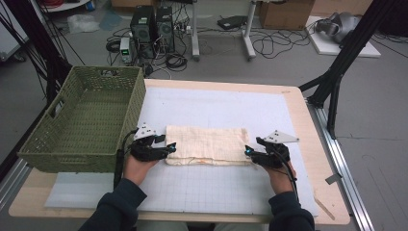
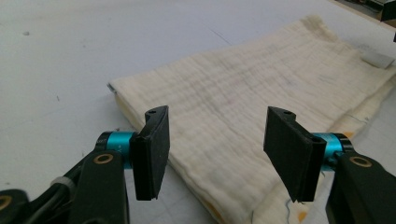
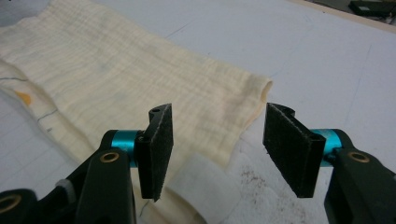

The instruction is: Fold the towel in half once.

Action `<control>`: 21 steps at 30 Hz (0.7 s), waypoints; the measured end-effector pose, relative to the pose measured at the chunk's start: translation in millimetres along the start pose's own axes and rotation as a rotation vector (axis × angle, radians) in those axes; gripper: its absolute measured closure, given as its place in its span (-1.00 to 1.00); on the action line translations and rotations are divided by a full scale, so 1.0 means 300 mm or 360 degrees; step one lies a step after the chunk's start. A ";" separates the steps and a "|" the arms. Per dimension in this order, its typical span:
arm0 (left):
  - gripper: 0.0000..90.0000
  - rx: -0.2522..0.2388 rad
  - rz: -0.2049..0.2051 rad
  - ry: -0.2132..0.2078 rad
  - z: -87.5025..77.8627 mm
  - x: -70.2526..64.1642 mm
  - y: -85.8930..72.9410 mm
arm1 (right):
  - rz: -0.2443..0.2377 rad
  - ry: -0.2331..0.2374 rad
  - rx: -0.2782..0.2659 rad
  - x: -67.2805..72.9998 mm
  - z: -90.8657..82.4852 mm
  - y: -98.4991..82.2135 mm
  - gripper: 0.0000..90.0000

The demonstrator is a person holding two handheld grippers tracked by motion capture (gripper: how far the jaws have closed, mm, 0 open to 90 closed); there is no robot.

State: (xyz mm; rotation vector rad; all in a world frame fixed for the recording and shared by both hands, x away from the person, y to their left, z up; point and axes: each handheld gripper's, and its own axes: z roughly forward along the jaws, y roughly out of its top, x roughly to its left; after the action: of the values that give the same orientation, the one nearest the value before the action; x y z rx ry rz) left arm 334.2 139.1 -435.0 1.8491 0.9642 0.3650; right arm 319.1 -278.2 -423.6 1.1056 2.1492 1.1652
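Observation:
A folded cream cloth [image 1: 207, 144] lies as a long strip across the middle of the white gridded mat [image 1: 216, 187]. My left gripper [image 1: 169, 148] is at the cloth's left end and my right gripper [image 1: 249, 151] is at its right end, each held in a hand. In the left gripper view the jaws [image 2: 217, 154] stand open over the near edge of the cloth [image 2: 261, 93], with the pads apart from it. In the right gripper view the jaws [image 3: 217, 149] are open astride the corner of the cloth [image 3: 116, 84], beside a white label tab [image 3: 198, 179].
An empty green woven basket [image 1: 86, 120] stands on the table's left side, close to my left hand. The wooden table edge [image 1: 317, 144] runs along the right. Black frame legs, computers and cables are on the floor beyond the table.

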 end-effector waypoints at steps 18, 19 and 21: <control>0.48 0.0192 0.0168 0.0030 -0.001 -0.042 -0.065 | -0.0019 0.0040 -0.0013 0.016 -0.037 -0.019 -0.06; 0.61 0.0193 0.0180 0.0028 -0.002 -0.042 -0.066 | -0.0017 0.0045 -0.0015 0.015 -0.038 -0.019 -0.05; 0.77 0.0186 0.0205 0.0033 -0.004 -0.044 -0.066 | -0.0011 0.0046 -0.0014 0.014 -0.039 -0.020 -0.05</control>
State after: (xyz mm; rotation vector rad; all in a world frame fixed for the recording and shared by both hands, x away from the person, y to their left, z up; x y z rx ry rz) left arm 315.9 133.9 -449.4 2.0234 0.8995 0.4141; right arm 306.1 -282.4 -422.4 1.0830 2.1661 1.1930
